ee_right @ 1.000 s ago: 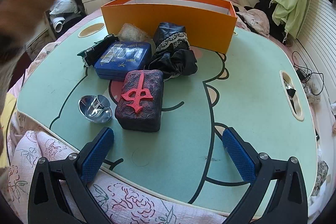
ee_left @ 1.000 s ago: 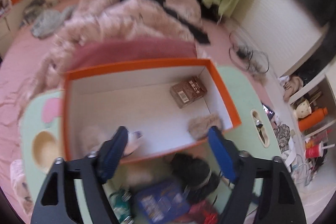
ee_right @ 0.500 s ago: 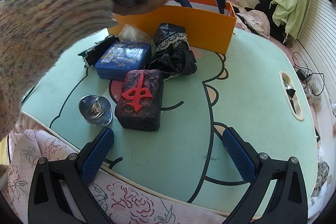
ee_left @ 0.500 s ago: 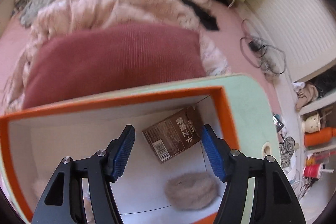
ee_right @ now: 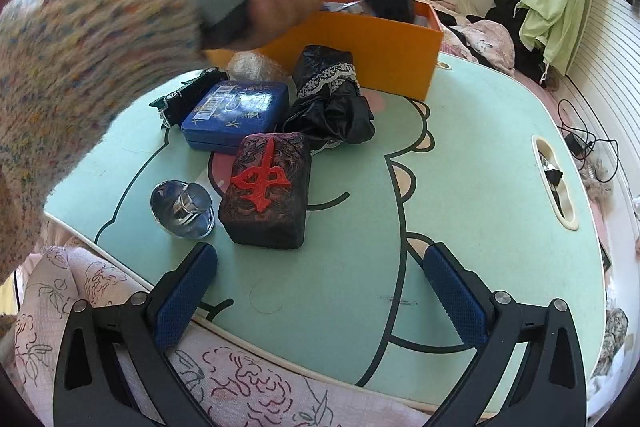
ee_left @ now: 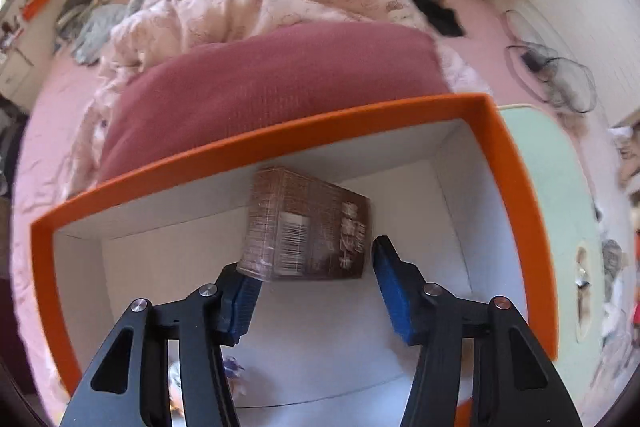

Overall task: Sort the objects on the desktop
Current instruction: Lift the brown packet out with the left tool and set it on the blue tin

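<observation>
Left gripper (ee_left: 316, 291) is down inside the orange box (ee_left: 516, 187), fingers spread wide around the brown packet (ee_left: 308, 227), which sits tilted near the box's far wall; its lower left corner is at the left pad, contact unclear, so this reads as adjusting or re-grasping an item already boxed. Further right on the table (ee_right: 460, 155) lie the toy car (ee_right: 188, 97), blue tin (ee_right: 236, 115), metal piece (ee_right: 182, 209), carved dark block (ee_right: 268, 187) and black cloth bundle (ee_right: 330, 99), unsorted. Right gripper (ee_right: 320, 299) hovers at the near edge, fingers wide and empty; next it likely needs to straddle the block and close.
</observation>
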`<state>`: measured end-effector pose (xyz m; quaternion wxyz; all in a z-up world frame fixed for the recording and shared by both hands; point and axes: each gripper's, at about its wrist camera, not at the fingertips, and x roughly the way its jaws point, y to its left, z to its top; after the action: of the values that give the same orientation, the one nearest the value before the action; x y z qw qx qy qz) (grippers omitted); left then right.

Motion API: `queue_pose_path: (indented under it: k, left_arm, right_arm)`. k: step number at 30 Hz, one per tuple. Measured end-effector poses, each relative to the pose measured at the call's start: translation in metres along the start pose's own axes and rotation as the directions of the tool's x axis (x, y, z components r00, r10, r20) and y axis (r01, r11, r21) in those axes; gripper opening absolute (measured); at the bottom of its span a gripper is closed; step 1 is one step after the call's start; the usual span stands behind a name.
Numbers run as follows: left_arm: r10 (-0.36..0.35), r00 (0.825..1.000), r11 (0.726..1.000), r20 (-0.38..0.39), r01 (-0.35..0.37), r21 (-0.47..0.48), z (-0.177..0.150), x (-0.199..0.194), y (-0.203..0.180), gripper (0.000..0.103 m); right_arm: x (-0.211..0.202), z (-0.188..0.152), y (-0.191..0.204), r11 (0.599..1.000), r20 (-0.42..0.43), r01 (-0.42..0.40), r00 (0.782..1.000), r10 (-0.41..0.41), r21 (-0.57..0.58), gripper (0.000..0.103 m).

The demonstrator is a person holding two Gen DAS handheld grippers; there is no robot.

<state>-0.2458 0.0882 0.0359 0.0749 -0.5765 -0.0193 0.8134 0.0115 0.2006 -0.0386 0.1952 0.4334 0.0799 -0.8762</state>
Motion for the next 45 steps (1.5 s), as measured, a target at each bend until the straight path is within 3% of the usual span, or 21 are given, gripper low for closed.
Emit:
queue_pose_path:
  k: [3, 7, 10, 11, 15, 18, 24, 26, 30, 33, 34, 35, 36, 38, 43, 45]
  left_arm:
    - [-0.091, 0.996, 0.995, -0.004, 0.091, -0.051, 0.003, -0.005, 0.007, 0.054]
    - [-0.043, 0.999, 0.998, -0.022, 0.042, -0.046, 0.015, 0.000, 0.000, 0.053]
    - [-0.021, 1.000, 0.999, -0.022, 0.020, -0.032, 0.015, 0.002, -0.005, 0.021]
    - [-0.034, 0.999, 0.999, -0.017, 0.034, -0.027, 0.014, 0.001, -0.007, 0.018]
    - [-0.092, 0.993, 0.995, 0.067, 0.094, -0.019, 0.007, -0.018, -0.004, 0.018]
    - [-0.161, 0.977, 0.987, 0.138, 0.163, -0.007, -0.004, -0.048, 0.003, 0.018]
    - [-0.274, 0.916, 0.961, 0.292, 0.271, 0.052, -0.068, -0.119, 0.028, 0.018]
    - [-0.289, 0.908, 0.956, 0.305, 0.287, 0.053, -0.097, -0.127, 0.040, 0.018]
    - [-0.310, 0.906, 0.949, 0.287, 0.312, 0.041, -0.141, -0.118, 0.056, 0.018]
    - [-0.356, 0.888, 0.932, 0.290, 0.361, 0.036, -0.160, -0.105, 0.066, 0.019]
    - [-0.359, 0.886, 0.930, 0.293, 0.368, 0.025, -0.163, -0.100, 0.068, 0.021]
    - [-0.357, 0.886, 0.929, 0.294, 0.369, 0.016, -0.166, -0.097, 0.070, 0.032]
    - [-0.356, 0.887, 0.930, 0.295, 0.368, 0.013, -0.168, -0.096, 0.071, 0.054]
    - [-0.333, 0.891, 0.937, 0.310, 0.348, 0.005, -0.174, -0.098, 0.074, 0.080]
    - [-0.265, 0.870, 0.961, 0.415, 0.273, 0.043, -0.201, -0.125, 0.082, 0.086]
    - [-0.228, 0.872, 0.972, 0.433, 0.226, 0.058, -0.215, -0.132, 0.086, 0.094]
  right_arm:
    - [0.001, 0.001, -0.001, 1.000, 0.000, 0.001, 1.000, -0.001, 0.000, 0.103]
    - [0.000, 0.000, 0.000, 1.000, 0.001, 0.000, 1.000, 0.000, 0.000, 0.103]
    - [0.000, 0.000, 0.001, 1.000, 0.001, 0.001, 1.000, -0.001, 0.001, 0.103]
    - [0.000, 0.000, 0.001, 1.000, 0.002, 0.000, 1.000, 0.000, 0.002, 0.103]
    - [0.001, 0.000, 0.001, 1.000, 0.003, -0.002, 1.000, 0.002, 0.002, 0.103]
    - [0.001, 0.000, 0.000, 1.000, 0.003, -0.001, 1.000, 0.001, 0.002, 0.103]
    - [0.000, 0.000, 0.000, 1.000, 0.003, -0.002, 1.000, 0.002, 0.002, 0.103]
    - [0.001, 0.000, 0.000, 1.000, 0.003, -0.002, 1.000, 0.002, 0.002, 0.103]
    - [0.001, 0.000, 0.000, 1.000, 0.003, -0.001, 1.000, 0.001, 0.002, 0.103]
    - [0.001, -0.001, -0.001, 1.000, 0.002, -0.001, 1.000, 0.001, 0.002, 0.103]
    - [0.000, -0.001, -0.001, 1.000, 0.003, -0.001, 1.000, 0.001, 0.002, 0.103]
    - [0.000, -0.001, -0.001, 1.000, 0.002, -0.001, 1.000, 0.001, 0.002, 0.103]
    - [0.000, -0.001, -0.001, 1.000, 0.002, -0.001, 1.000, 0.001, 0.002, 0.103]
    - [0.000, -0.001, -0.001, 1.000, 0.003, -0.001, 1.000, 0.001, 0.002, 0.103]
    - [0.000, -0.001, -0.001, 1.000, 0.002, -0.001, 1.000, 0.001, 0.002, 0.103]
    - [0.000, -0.001, -0.001, 1.000, 0.002, -0.001, 1.000, 0.001, 0.002, 0.103]
